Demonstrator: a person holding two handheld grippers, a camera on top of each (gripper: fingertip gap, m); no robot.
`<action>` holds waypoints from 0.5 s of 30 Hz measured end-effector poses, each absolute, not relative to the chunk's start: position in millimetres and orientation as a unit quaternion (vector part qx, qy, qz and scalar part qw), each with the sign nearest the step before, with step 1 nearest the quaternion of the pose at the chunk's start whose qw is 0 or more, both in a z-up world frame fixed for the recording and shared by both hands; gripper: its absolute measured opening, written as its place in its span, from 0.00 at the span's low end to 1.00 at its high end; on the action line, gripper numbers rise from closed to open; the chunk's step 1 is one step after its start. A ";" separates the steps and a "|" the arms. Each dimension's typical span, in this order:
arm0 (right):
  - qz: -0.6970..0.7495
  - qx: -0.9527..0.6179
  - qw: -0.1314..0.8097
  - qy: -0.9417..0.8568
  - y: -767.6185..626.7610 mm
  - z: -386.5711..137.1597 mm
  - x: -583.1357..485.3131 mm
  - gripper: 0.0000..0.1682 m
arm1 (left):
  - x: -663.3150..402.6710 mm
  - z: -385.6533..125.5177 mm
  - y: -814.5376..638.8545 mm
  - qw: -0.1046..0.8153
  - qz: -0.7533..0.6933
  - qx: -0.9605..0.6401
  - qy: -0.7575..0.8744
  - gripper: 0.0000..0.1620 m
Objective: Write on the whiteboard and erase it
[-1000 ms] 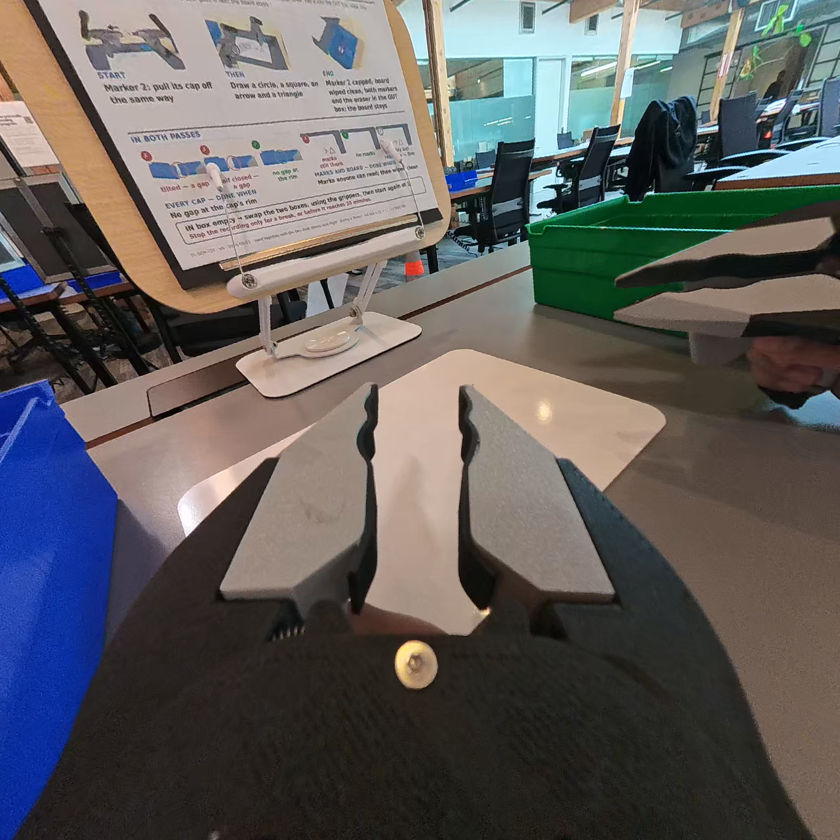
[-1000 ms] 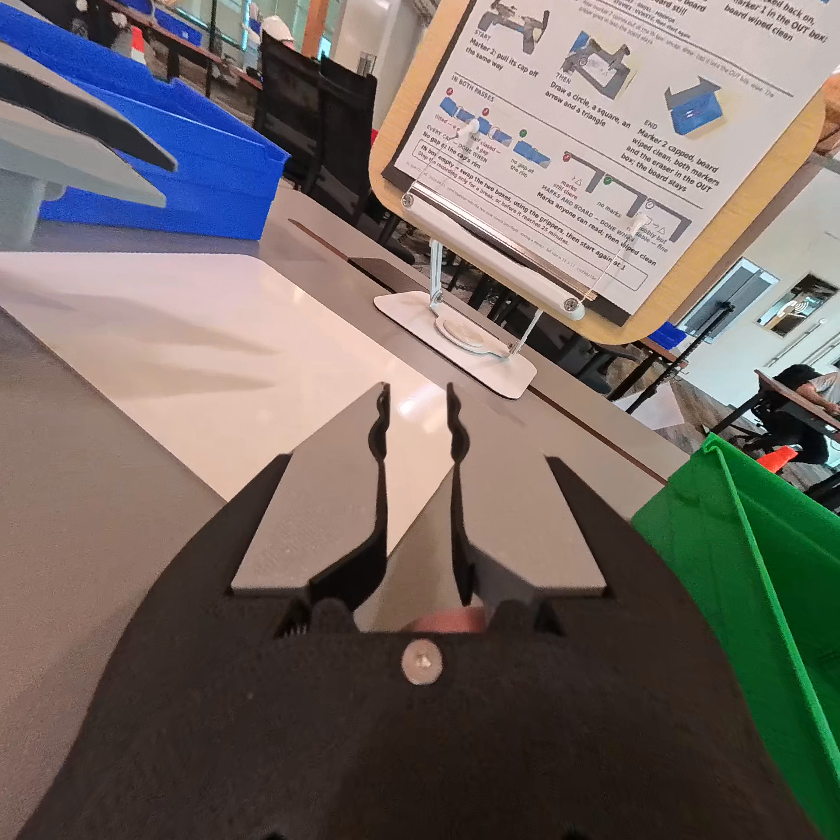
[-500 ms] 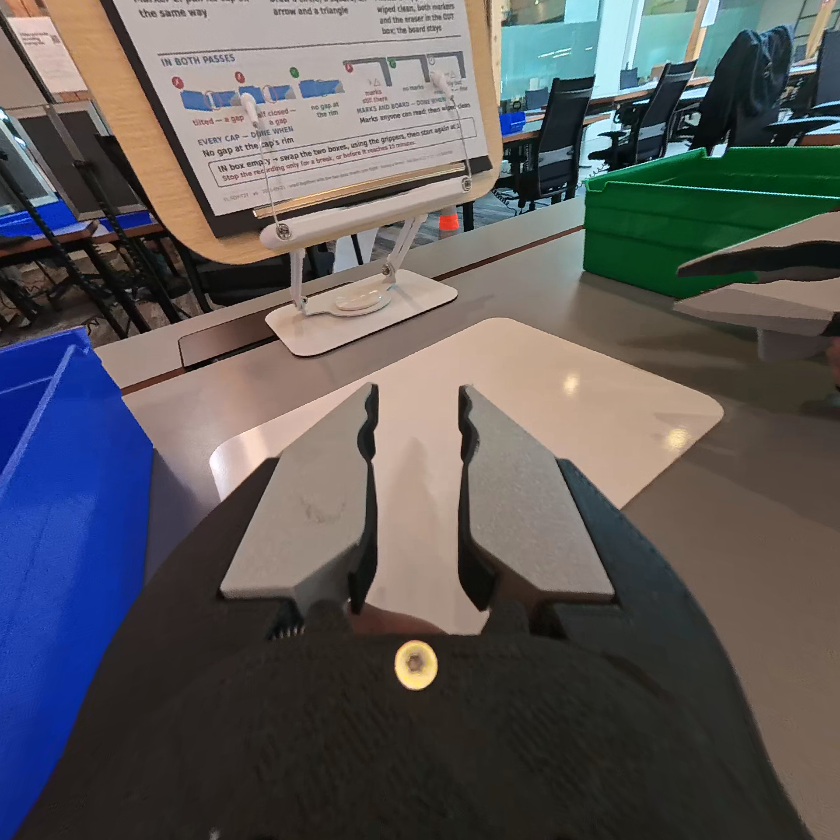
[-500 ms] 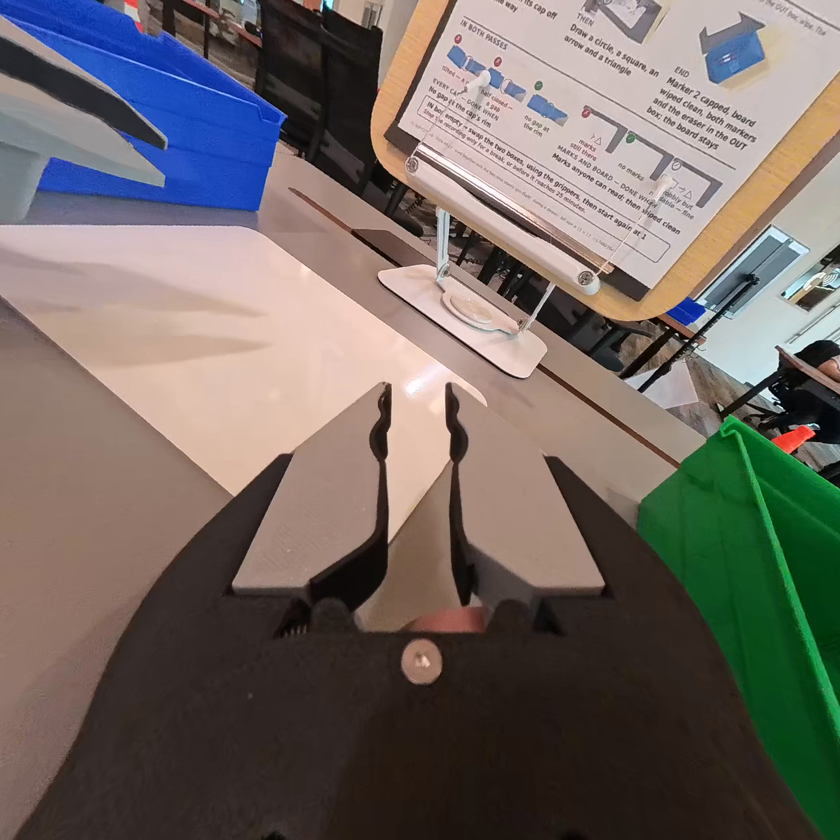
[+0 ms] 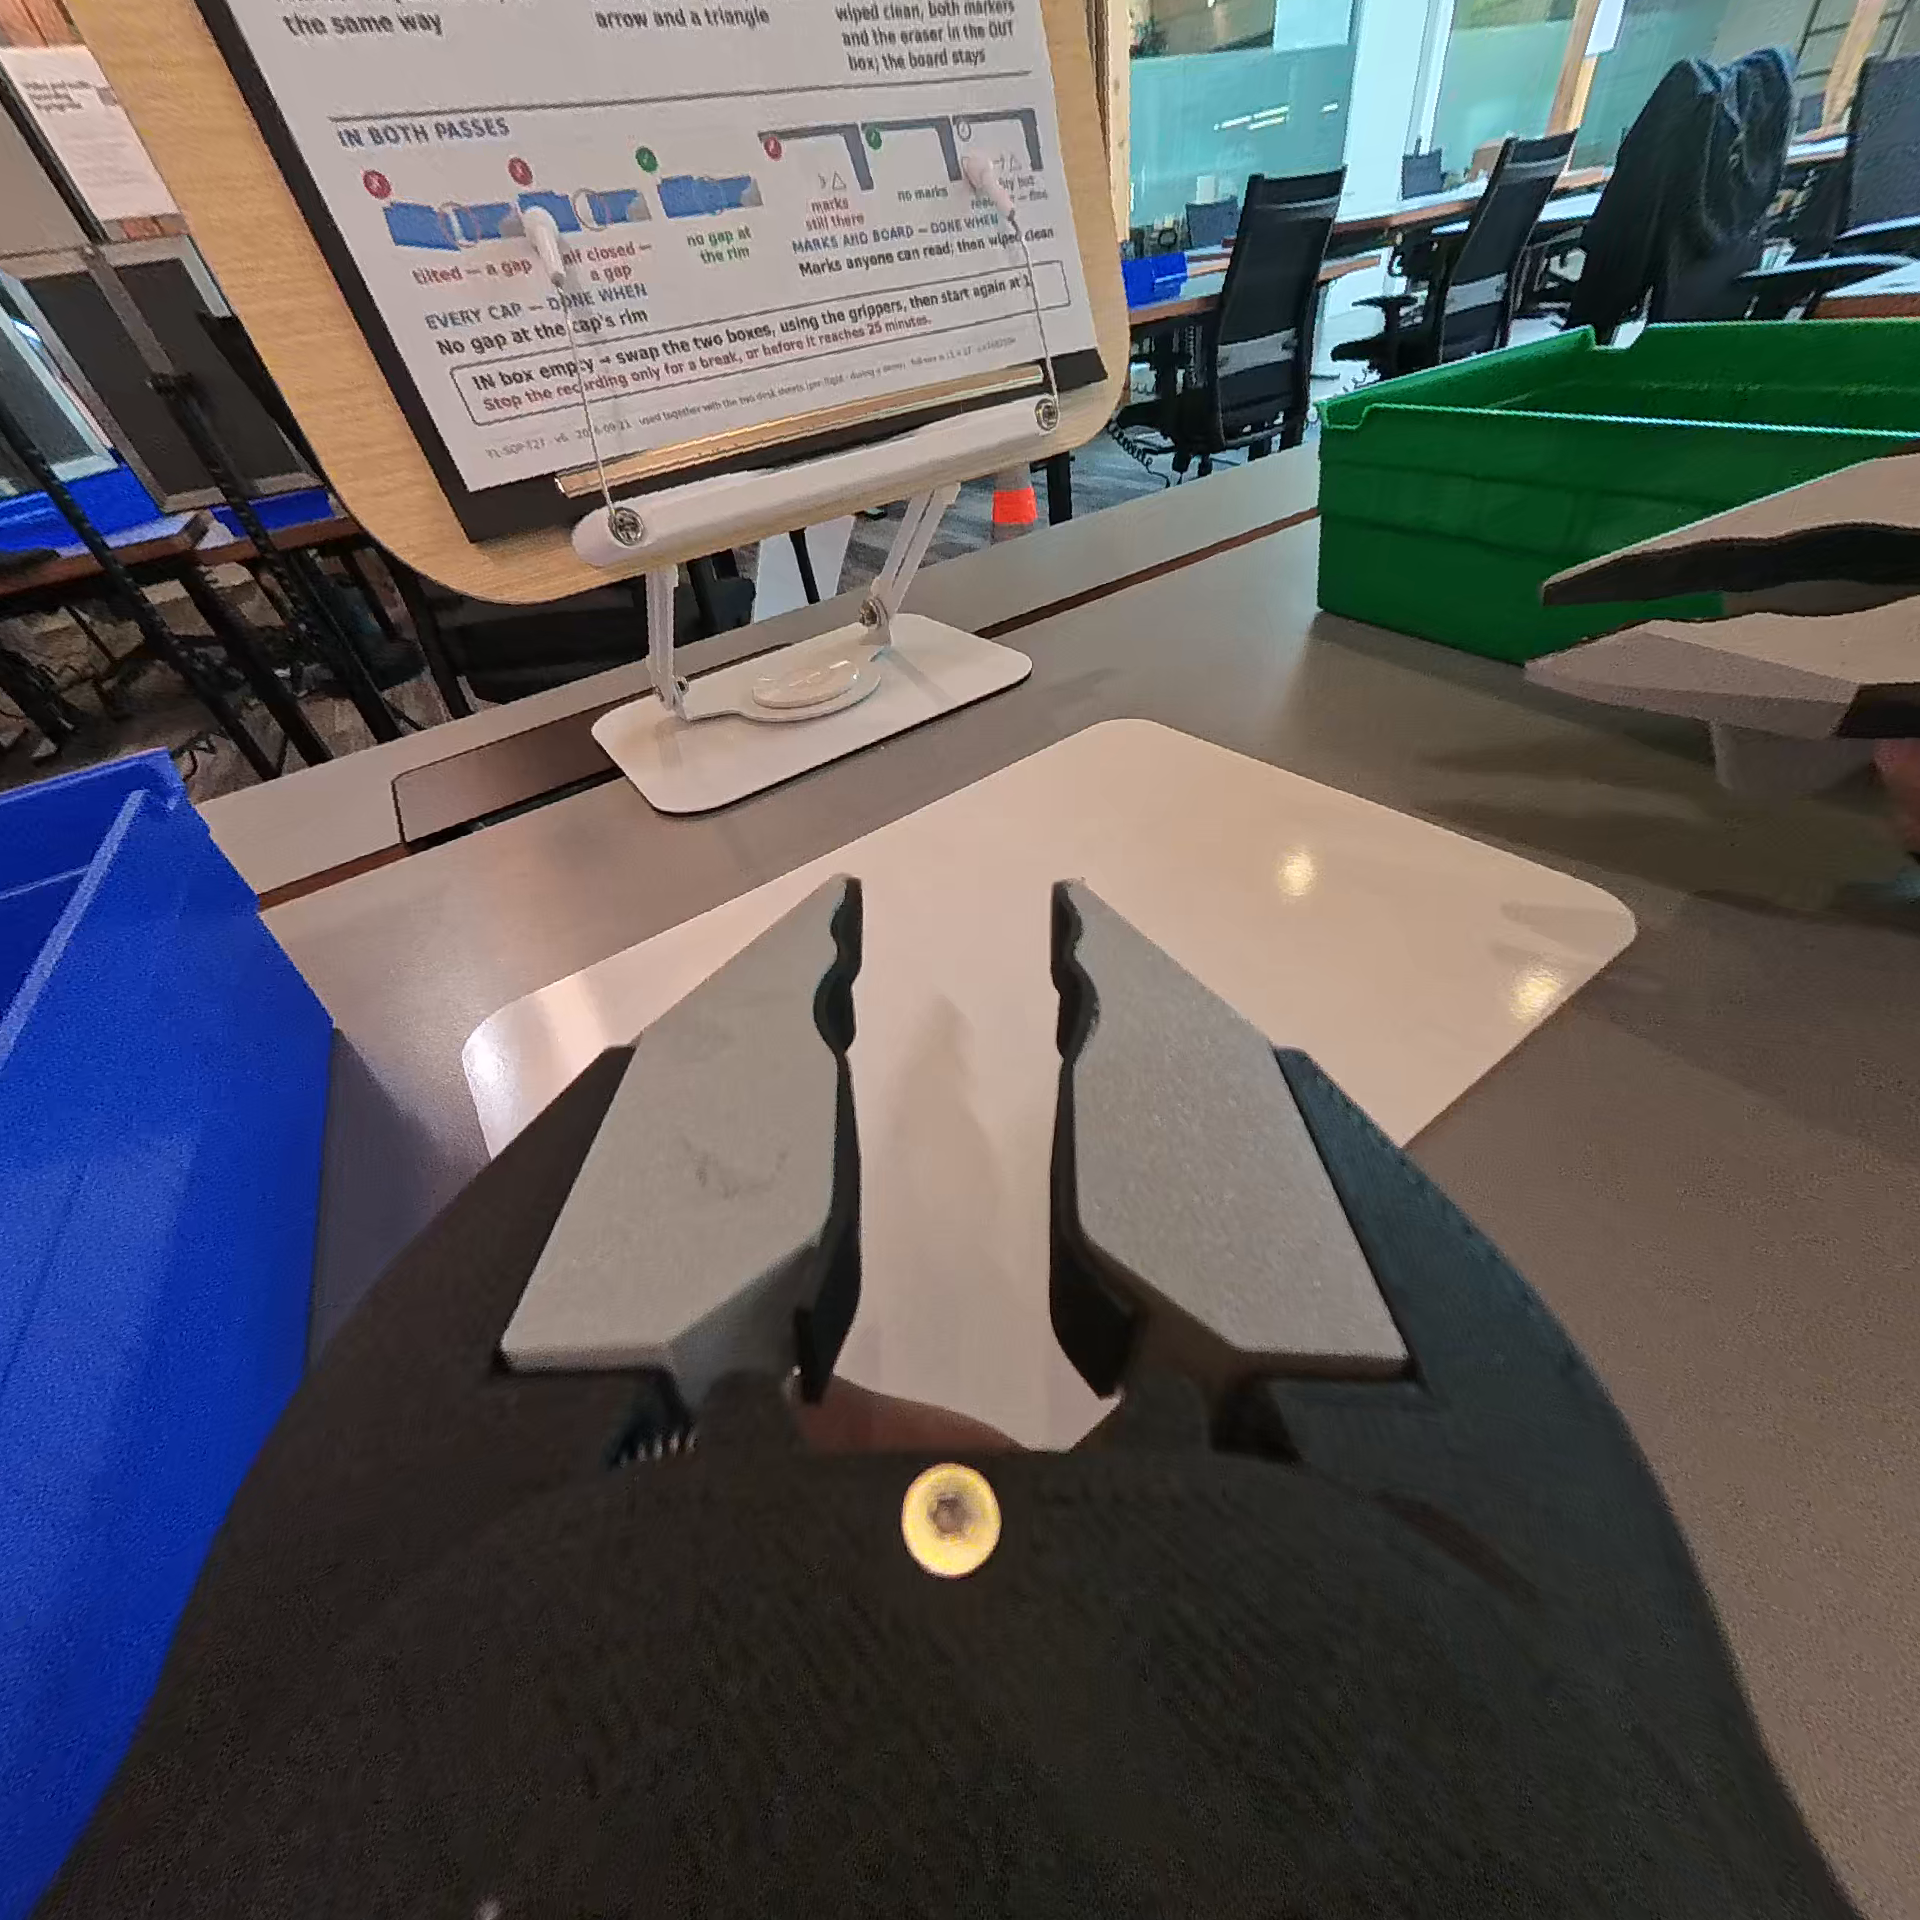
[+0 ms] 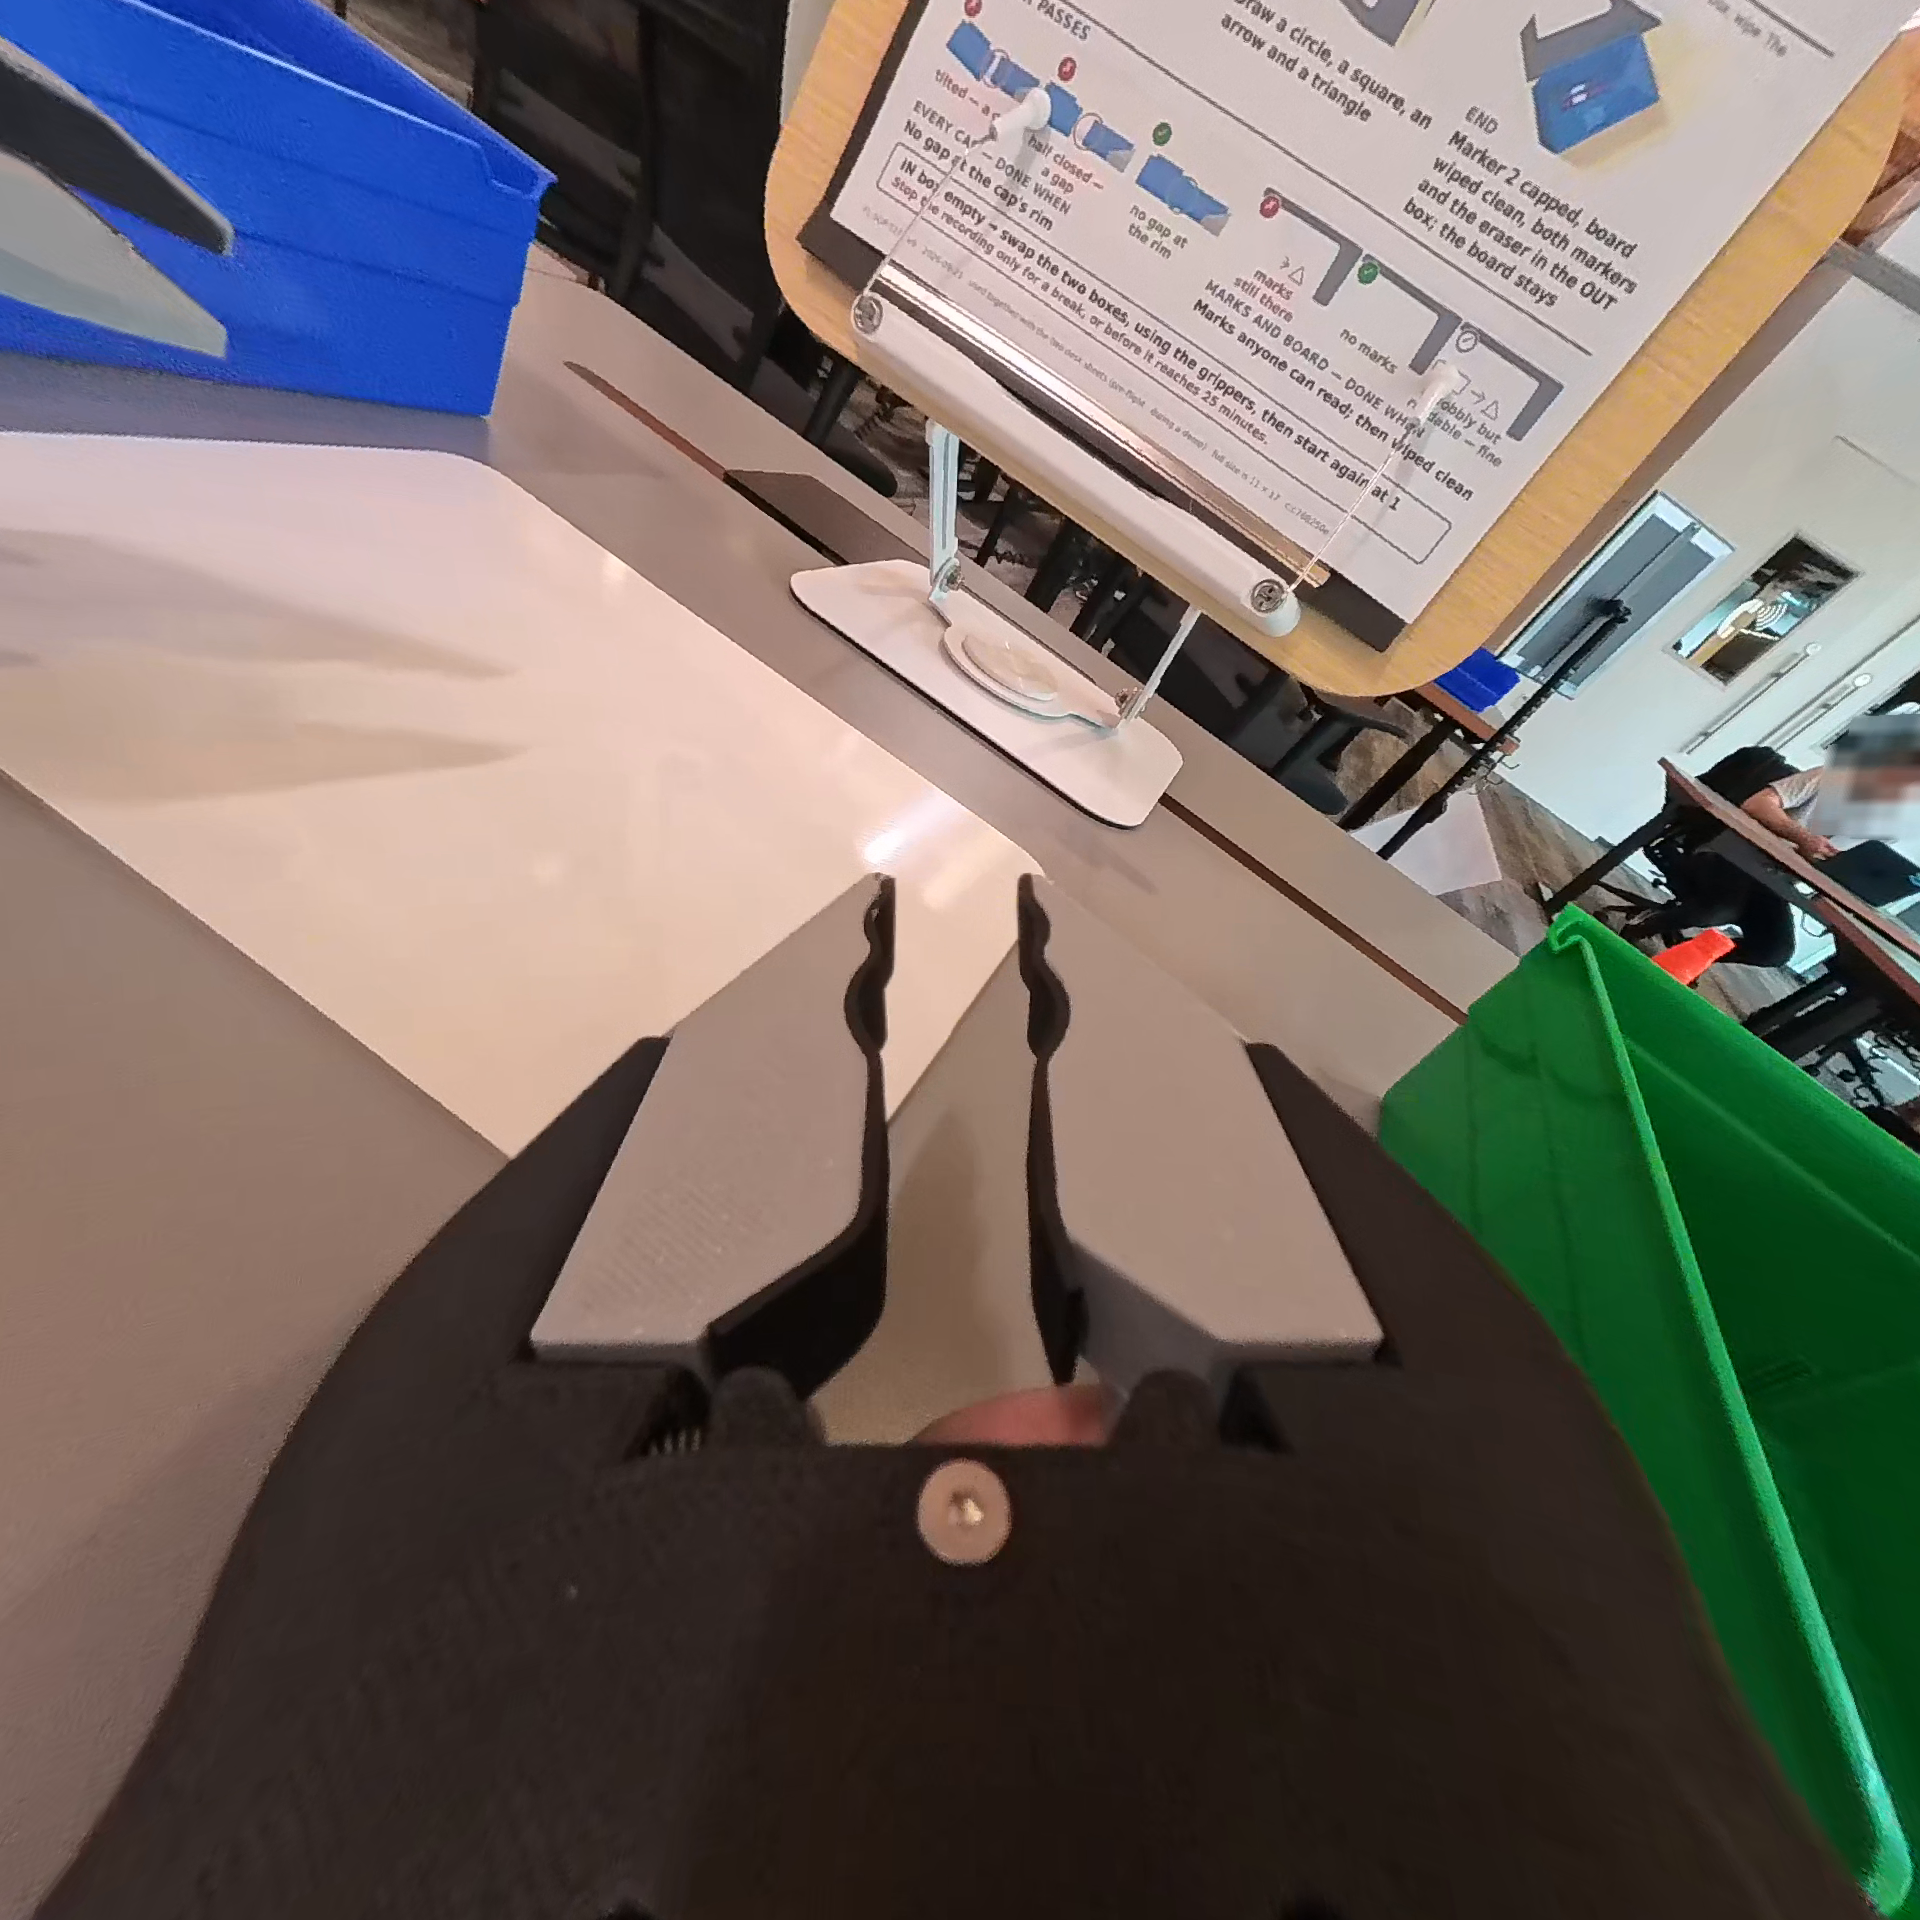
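Observation:
A blank white whiteboard (image 5: 1195, 883) lies flat on the grey table; it also shows in the right wrist view (image 6: 416, 727). My left gripper (image 5: 956, 914) hovers over its near left part, open and empty. My right gripper (image 6: 951, 904) hovers over the board's right corner, open with a narrower gap and empty. The right gripper also shows at the right edge of the left wrist view (image 5: 1745, 613), and the left gripper shows at the left edge of the right wrist view (image 6: 94, 239). No marker or eraser is in view.
A blue bin (image 5: 125, 1143) stands left of the board, also in the right wrist view (image 6: 343, 208). A green bin (image 5: 1558, 468) stands on the right, close beside my right gripper (image 6: 1714, 1299). An instruction sheet on a white stand (image 5: 790, 686) stands behind the board. About 20 centimetres separates my left fingertips from my right.
Both grippers have tilted downward a little, so the board and table fill more of each view. The fingers' gaps are unchanged. Nothing was taken hold of.

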State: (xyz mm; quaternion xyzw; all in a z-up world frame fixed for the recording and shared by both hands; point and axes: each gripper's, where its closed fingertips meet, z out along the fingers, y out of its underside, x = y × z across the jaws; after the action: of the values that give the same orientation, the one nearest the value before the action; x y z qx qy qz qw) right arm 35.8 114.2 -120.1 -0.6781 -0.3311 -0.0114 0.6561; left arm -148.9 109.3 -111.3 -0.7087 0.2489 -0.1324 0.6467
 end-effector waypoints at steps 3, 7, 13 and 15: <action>-0.031 -0.677 0.653 -0.340 114.3 -122.8 37.7 0.10 | -150.0 -109.5 107.8 0.651 -0.136 -0.705 0.245 0.21; -0.053 -0.672 0.652 -0.348 112.9 -124.6 40.3 0.10 | -149.6 -110.8 107.8 0.651 -0.123 -0.707 0.249 0.20; -0.048 -0.676 0.654 -0.336 113.6 -122.7 46.6 0.07 | -150.0 -110.5 107.7 0.650 -0.129 -0.707 0.247 0.20; -0.049 -0.674 0.656 -0.335 113.5 -121.6 49.5 0.00 | -149.7 -110.7 107.7 0.650 -0.129 -0.707 0.248 0.20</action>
State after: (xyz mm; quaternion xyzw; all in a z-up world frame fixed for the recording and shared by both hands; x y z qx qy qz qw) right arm 49.5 113.5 -121.6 -0.6742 -0.3353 -0.0488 0.6562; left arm -149.7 107.7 -110.7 -0.7069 0.2476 -0.1291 0.6499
